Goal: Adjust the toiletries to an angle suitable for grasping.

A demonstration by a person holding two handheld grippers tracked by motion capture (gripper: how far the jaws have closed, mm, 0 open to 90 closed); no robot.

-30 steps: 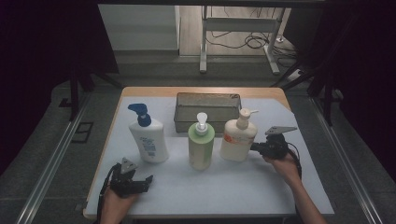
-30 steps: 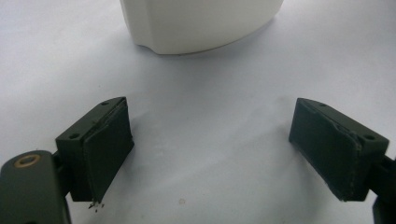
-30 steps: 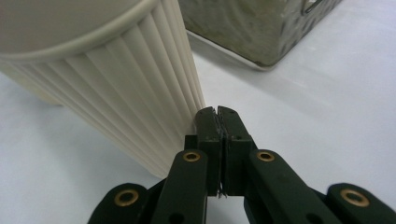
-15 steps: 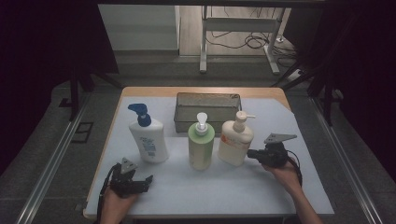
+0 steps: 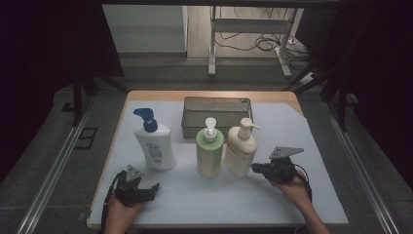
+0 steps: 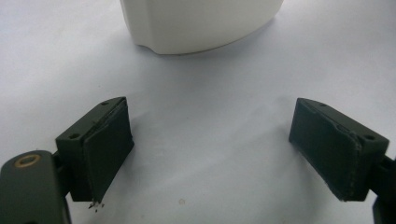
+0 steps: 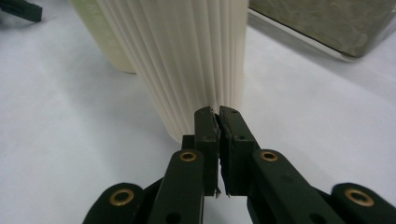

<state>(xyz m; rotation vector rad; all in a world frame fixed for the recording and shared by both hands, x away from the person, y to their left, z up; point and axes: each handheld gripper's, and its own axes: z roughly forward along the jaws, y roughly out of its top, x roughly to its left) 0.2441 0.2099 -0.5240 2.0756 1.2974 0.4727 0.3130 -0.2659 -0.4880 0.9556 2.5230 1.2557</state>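
Observation:
Three pump bottles stand in a row on the white table cover: a white bottle with a blue pump [image 5: 153, 141], a green bottle [image 5: 209, 150] and a cream ribbed bottle [image 5: 240, 148]. My right gripper [image 5: 256, 168] lies low at the cream bottle's right side, shut with nothing between its pads; in the right gripper view its tips [image 7: 218, 114] almost touch the ribbed wall [image 7: 187, 56]. Resting near the front left edge, my left gripper [image 5: 155, 188] is open on bare cover, and the white bottle's base [image 6: 201, 23] stands ahead of it.
A grey metal tray [image 5: 216, 114] sits behind the bottles at the table's back. The wooden table edge [image 5: 104, 170] runs along the left. Bare white cover [image 5: 224, 195] stretches between my two hands at the front.
My right gripper has dropped lower and slid left toward the cream bottle's base. The left gripper and the bottles have not moved.

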